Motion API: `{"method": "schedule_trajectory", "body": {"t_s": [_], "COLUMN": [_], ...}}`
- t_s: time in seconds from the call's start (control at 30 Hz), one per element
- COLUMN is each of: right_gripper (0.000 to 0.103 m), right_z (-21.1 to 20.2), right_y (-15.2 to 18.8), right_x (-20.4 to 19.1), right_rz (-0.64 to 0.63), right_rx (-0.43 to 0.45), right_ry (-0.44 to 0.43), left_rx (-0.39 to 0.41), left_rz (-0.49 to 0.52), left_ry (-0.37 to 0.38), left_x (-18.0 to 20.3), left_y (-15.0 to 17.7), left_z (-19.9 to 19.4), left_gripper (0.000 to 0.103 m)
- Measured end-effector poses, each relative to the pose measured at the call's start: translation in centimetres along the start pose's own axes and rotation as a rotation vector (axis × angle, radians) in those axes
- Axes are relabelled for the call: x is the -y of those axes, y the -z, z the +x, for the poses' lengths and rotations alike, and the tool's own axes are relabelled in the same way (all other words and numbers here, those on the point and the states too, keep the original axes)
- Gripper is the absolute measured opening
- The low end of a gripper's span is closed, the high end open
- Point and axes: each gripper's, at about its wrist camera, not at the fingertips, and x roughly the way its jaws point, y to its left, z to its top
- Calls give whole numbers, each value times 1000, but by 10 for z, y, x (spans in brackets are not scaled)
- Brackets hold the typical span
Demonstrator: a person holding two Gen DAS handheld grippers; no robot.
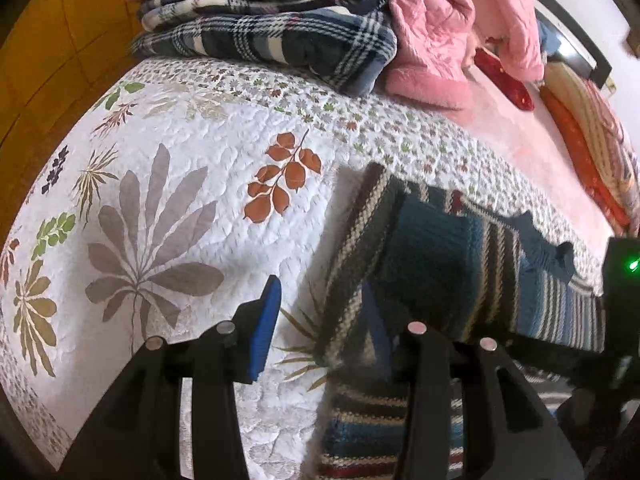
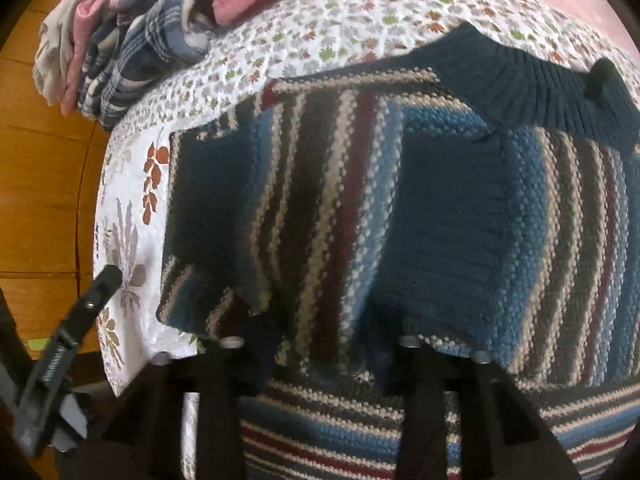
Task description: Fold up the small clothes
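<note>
Your left gripper (image 1: pixel 320 324) sits with jaws apart at the striped blue, cream and maroon knitted sweater's (image 2: pixel 360 208) edge, ready to pinch it for folding on the white leaf-printed quilt (image 1: pixel 200 208), while I cannot tell how your right gripper's (image 2: pixel 320 354) jaws stand.

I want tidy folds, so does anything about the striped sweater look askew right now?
Yes. On the striped sweater, the dark ribbed collar pokes out past the upper edge onto the floral quilt. The two folded-in sleeves sit at slightly different angles. No damage shows.
</note>
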Motion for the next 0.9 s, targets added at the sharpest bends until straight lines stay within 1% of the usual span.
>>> {"method": "schedule_trajectory", "body": {"t_s": [0.03, 0.1, 0.2, 0.33, 0.37, 0.43, 0.5, 0.6, 0.67, 0.73, 0.77, 0.83, 0.9], "right_gripper": [25, 23, 23, 23, 23, 23, 23, 23, 23, 26, 27, 35, 39], "right_z": [-4, -16, -48, -89, -98, -103, -104, -92, -80, -67, -61, -59, -70], "right_y": [0, 0, 0, 1, 2, 0, 0, 1, 3, 5, 6, 8, 9], "right_x": [-2, -7, -13, -4, 4, 15, 35, 62, 75, 80, 81, 77, 66], "right_rz": [-12, -43, -109, -156, -155, -147, -126, -61, -30, -25, -32, -62, -97], "right_rx": [12, 37, 100, 160, 168, 168, 161, 144, 125, 104, 95, 99, 137], "right_ry": [-4, 7, 21, 51, 62, 83, 113, 105, 110, 137, 163, 217, 291], "left_rx": [5, 17, 20, 2, -3, -12, -22, -55, -73, -100, -110, -119, -109], "left_rz": [7, 33, 56, 76, 86, 118, 155, 223, 251, 271, 276, 278, 267], "left_ry": [1, -4, -3, 23, 24, 20, 9, -15, -36, -50, -52, -50, -50], "left_x": [1, 4, 9, 19, 23, 32, 42, 56, 60, 62, 62, 61, 59], "left_y": [0, 0, 2, 6, 8, 12, 18, 27, 32, 37, 39, 41, 38], "left_z": [-1, -2, -2, 2, 4, 7, 12, 23, 29, 38, 41, 44, 42], "left_gripper": [42, 42, 42, 42, 42, 42, 42, 42, 42, 42, 42, 43, 45]}}
